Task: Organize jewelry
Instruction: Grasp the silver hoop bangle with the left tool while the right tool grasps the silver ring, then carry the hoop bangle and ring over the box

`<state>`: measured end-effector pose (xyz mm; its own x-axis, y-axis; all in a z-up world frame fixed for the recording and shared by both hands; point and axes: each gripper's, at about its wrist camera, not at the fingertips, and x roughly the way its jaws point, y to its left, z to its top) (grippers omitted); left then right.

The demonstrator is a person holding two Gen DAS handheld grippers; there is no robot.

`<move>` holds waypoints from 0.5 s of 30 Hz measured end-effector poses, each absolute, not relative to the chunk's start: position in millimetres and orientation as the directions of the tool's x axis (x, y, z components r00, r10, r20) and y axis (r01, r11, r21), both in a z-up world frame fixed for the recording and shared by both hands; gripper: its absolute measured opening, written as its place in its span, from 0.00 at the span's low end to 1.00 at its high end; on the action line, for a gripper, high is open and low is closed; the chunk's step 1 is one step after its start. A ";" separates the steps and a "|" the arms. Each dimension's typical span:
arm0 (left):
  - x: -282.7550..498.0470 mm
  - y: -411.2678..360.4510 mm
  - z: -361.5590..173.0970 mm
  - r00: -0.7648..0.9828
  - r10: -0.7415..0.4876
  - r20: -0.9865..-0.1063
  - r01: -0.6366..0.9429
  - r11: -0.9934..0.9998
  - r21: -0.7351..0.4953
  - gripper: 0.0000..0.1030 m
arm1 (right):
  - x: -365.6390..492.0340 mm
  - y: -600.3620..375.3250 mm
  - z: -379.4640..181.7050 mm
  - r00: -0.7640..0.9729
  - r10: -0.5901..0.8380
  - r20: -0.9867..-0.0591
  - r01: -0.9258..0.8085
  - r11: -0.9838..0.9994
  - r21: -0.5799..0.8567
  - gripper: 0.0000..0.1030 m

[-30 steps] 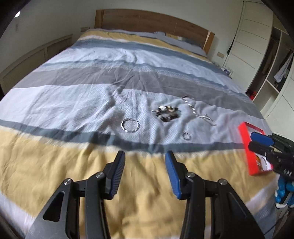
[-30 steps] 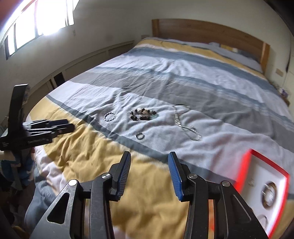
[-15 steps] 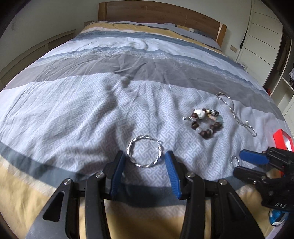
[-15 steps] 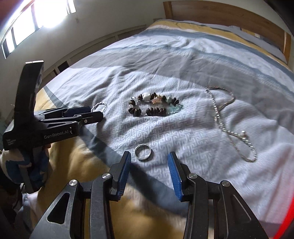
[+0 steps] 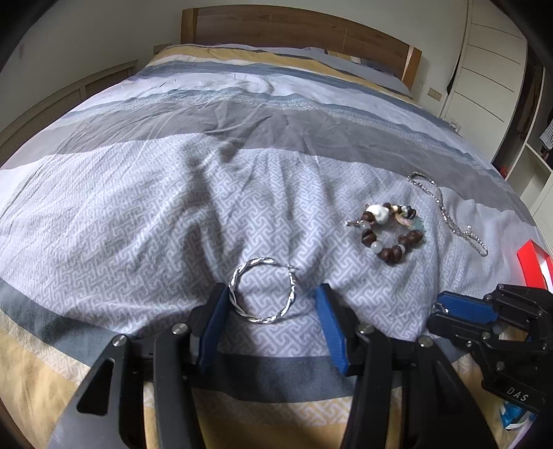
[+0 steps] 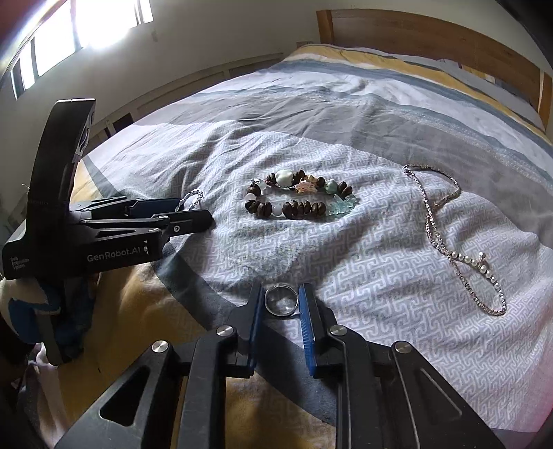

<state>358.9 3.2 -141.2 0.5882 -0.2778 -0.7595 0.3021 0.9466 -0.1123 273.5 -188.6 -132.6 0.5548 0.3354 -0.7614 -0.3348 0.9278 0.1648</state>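
Observation:
A twisted silver bangle (image 5: 263, 290) lies on the bedspread between the open fingers of my left gripper (image 5: 271, 297); its left side touches the left pad. A small silver ring (image 6: 280, 299) lies between the fingers of my right gripper (image 6: 280, 301), which stand close on either side of it. A brown bead bracelet (image 5: 390, 232) (image 6: 297, 198) and a silver chain necklace (image 5: 446, 214) (image 6: 449, 238) lie farther back. The left gripper also shows in the right wrist view (image 6: 186, 210), the right gripper in the left wrist view (image 5: 446, 311).
A red-rimmed jewelry box (image 5: 534, 266) sits at the right edge of the bed. The striped bedspread (image 5: 242, 165) is wrinkled around the jewelry. A wooden headboard (image 5: 297, 31) stands at the far end, wardrobes (image 5: 490, 62) to the right.
Both grippers have moved forward and down onto the bed. The left now straddles the bangle; the right has narrowed around the ring.

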 end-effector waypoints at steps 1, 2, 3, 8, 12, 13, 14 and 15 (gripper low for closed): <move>358.9 3.8 -140.8 0.588 -0.278 -0.760 0.302 0.947 -0.112 0.41 | 273.3 -189.2 -132.4 0.556 0.339 -0.759 -0.334 0.927 0.169 0.20; 358.4 4.0 -139.7 0.593 -0.274 -0.757 0.300 0.948 -0.108 0.37 | 272.9 -189.4 -132.0 0.559 0.338 -0.757 -0.333 0.928 0.169 0.20; 357.5 3.9 -138.8 0.596 -0.271 -0.756 0.300 0.948 -0.104 0.34 | 272.2 -189.1 -131.3 0.563 0.337 -0.755 -0.333 0.928 0.166 0.20; 349.6 -0.5 -131.7 0.615 -0.253 -0.747 0.309 0.949 -0.067 0.34 | 264.2 -193.2 -122.6 0.575 0.339 -0.744 -0.323 0.930 0.174 0.20; 339.6 -2.9 -123.2 0.616 -0.258 -0.744 0.321 0.945 -0.062 0.34 | 255.4 -196.3 -114.5 0.582 0.334 -0.741 -0.311 0.934 0.177 0.20; 336.3 -4.2 -120.9 0.616 -0.260 -0.744 0.325 0.944 -0.060 0.34 | 252.9 -197.8 -112.0 0.585 0.332 -0.740 -0.305 0.936 0.179 0.20; 331.6 -6.6 -117.8 0.616 -0.262 -0.743 0.332 0.941 -0.056 0.34 | 249.0 -199.9 -108.8 0.587 0.329 -0.740 -0.297 0.938 0.181 0.20; 325.1 -10.7 -113.0 0.616 -0.266 -0.741 0.344 0.937 -0.050 0.34 | 246.1 -201.6 -106.0 0.590 0.325 -0.739 -0.291 0.939 0.181 0.20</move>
<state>325.1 -10.7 -113.0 0.6163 -0.2659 -0.7412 0.3444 0.9375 -0.0499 246.1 -201.6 -106.0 0.5897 0.3248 -0.7394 -0.2911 0.9395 0.1805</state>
